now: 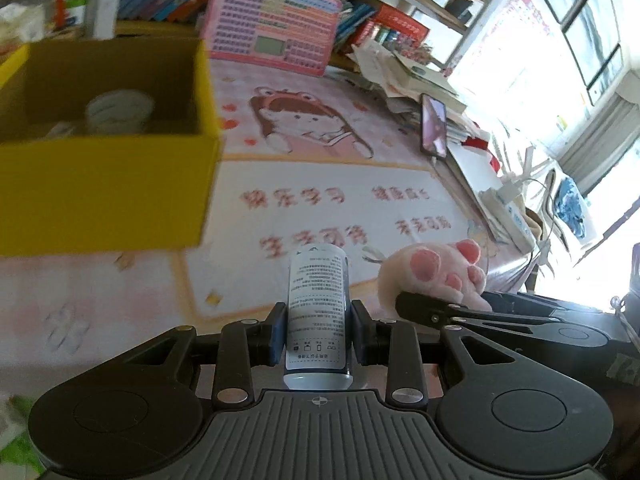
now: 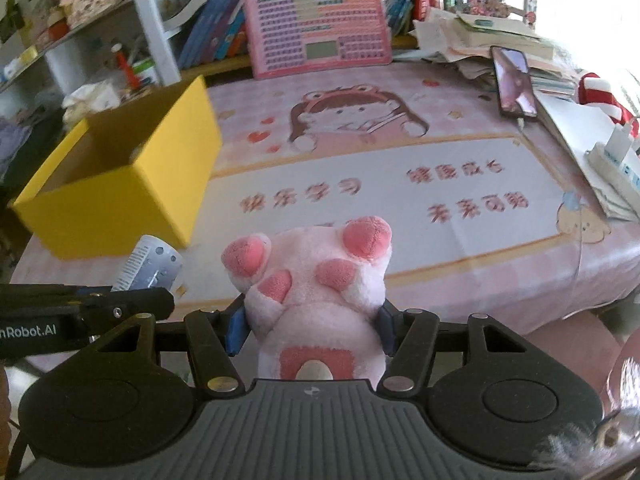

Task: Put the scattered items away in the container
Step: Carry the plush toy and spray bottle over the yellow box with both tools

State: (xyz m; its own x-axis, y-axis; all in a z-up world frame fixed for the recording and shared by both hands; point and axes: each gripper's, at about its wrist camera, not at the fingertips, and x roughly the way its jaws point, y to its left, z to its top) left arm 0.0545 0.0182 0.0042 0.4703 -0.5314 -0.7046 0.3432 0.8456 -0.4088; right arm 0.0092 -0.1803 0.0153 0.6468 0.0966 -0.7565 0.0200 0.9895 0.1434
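The left gripper (image 1: 318, 330) clamps a small white bottle (image 1: 318, 312) (printed label), above the desk mat (image 1: 320, 184). The right gripper (image 2: 312, 330) squeezes a pink plush paw (image 2: 316, 288). The yellow box (image 1: 104, 188) sits at the mat's left edge.

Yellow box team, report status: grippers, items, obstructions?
Left gripper shut on white bottle. Right gripper shut on pink plush paw. Yellow box open ahead-left, a cup inside. Nothing blocking.
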